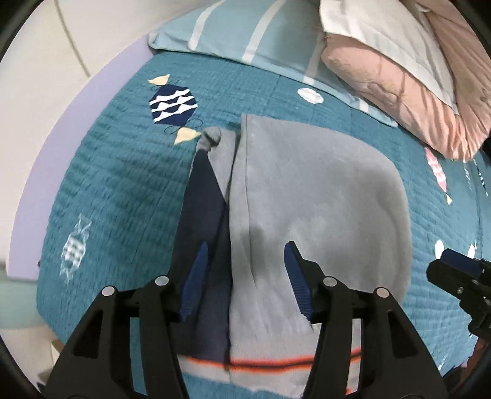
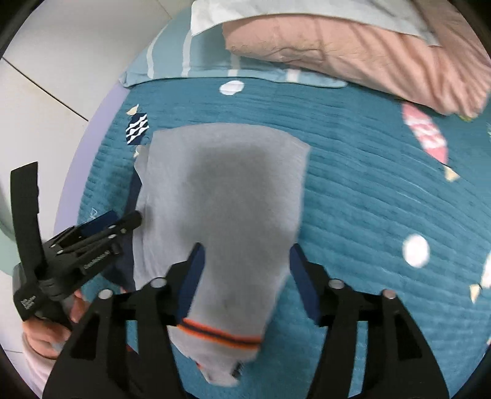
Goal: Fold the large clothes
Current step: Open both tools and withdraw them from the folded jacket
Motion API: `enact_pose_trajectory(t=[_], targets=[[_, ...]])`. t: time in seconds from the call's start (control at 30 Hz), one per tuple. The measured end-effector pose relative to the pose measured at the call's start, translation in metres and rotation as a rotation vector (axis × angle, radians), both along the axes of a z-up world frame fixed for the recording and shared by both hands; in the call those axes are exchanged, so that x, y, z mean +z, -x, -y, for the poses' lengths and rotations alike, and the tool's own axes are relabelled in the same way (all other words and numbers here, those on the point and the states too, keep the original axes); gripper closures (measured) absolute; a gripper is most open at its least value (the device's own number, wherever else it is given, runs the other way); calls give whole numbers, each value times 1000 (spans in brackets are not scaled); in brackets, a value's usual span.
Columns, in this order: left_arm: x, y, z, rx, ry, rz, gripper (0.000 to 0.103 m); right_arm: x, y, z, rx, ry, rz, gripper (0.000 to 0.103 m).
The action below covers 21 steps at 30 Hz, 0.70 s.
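A grey sweater point(image 1: 322, 190) with a navy sleeve point(image 1: 202, 196) and an orange-and-navy striped hem point(image 1: 270, 363) lies folded on the teal quilt point(image 1: 116, 172). My left gripper point(image 1: 247, 248) hangs over its left part, near the sleeve. Its jaws are open and the pads press on nothing. The right wrist view shows the same sweater point(image 2: 227, 190) and its hem point(image 2: 221, 333), with my right gripper point(image 2: 247, 248) open above the near end. The cloth lies below its fingers, not pinched. Each gripper also shows in the other's view: the left gripper point(image 2: 116, 224) and the right gripper point(image 1: 454, 264).
A light blue striped pillow point(image 1: 245, 27), a pink duvet point(image 1: 399, 92) and a white pillow point(image 1: 383, 27) lie at the head of the bed. A lavender bed edge point(image 1: 61, 129) borders the quilt on the left. A person's hand point(image 2: 46, 334) holds the left gripper.
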<state>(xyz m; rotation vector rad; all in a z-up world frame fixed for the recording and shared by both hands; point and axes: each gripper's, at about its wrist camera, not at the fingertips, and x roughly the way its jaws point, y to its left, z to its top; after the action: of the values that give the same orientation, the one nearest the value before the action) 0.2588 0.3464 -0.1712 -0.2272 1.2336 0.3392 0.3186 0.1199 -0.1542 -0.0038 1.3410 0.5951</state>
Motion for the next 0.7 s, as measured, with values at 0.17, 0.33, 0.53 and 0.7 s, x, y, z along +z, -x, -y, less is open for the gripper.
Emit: enact_pose_trajectory(t=[0.17,0.33,0.53,0.7], targets=[[15,29,34,-23,-66,4,43,14,33,22,-10,53,84,29],[36,65,74,-34,-101,62,34,27,72,42,-11,117,188,24],[54,109,126,-19,-100,123,28,39,120,74,-40,156,279,17],[68,144,169,-6,-153,146,20,53,159,108,-118,131,328,16]])
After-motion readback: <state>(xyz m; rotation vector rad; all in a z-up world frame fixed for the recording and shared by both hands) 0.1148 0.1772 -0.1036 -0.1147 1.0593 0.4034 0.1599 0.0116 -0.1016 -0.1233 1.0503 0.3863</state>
